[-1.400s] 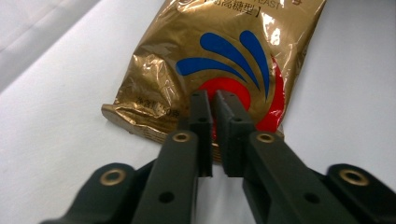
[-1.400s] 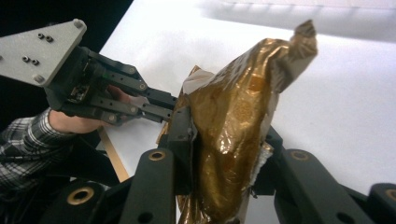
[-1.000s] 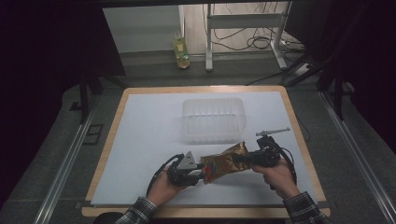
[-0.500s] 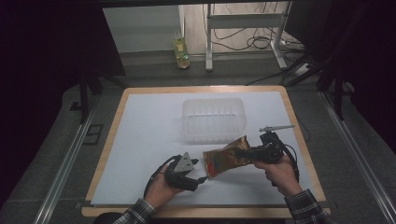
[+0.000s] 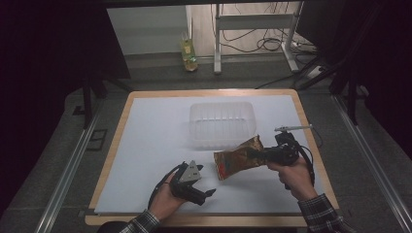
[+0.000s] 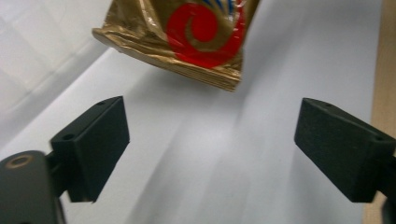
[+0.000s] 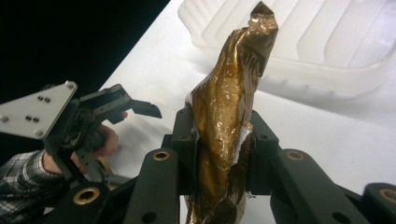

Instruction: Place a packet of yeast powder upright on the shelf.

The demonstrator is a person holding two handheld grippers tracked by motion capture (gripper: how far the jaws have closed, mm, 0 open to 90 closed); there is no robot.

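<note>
The right gripper (image 5: pixel 260 156) is clamped tight on one end of a gold foil snack bag (image 5: pixel 236 158), its two black jaws pressing the crumpled foil flat between them; in the right gripper view the bag (image 7: pixel 229 116) stands up from the jaws like a twisted column. The bag hangs in the air just in front of the clear plastic tray (image 5: pixel 222 123), its upper corner near the tray's near rim, its free end pointing toward the person's left.

The left gripper (image 5: pixel 206 192) sits lower and nearer the person than the bag, well short of the tray. Its jaws have just been opening and now stand wide apart with nothing between them; in the left gripper view the bag's red swirl and sealed edge (image 6: pixel 187 42) float above and beyond the two pads (image 6: pixel 95 144), clear of both. The grey three-cornered plate (image 5: pixel 190 173) on top of this gripper faces up.

Tray and both hands are over the white sheet (image 5: pixel 145 145) that covers the wooden table (image 5: pixel 118 126). Plaid sleeves (image 5: pixel 323 218) show at the person's wrists.
</note>
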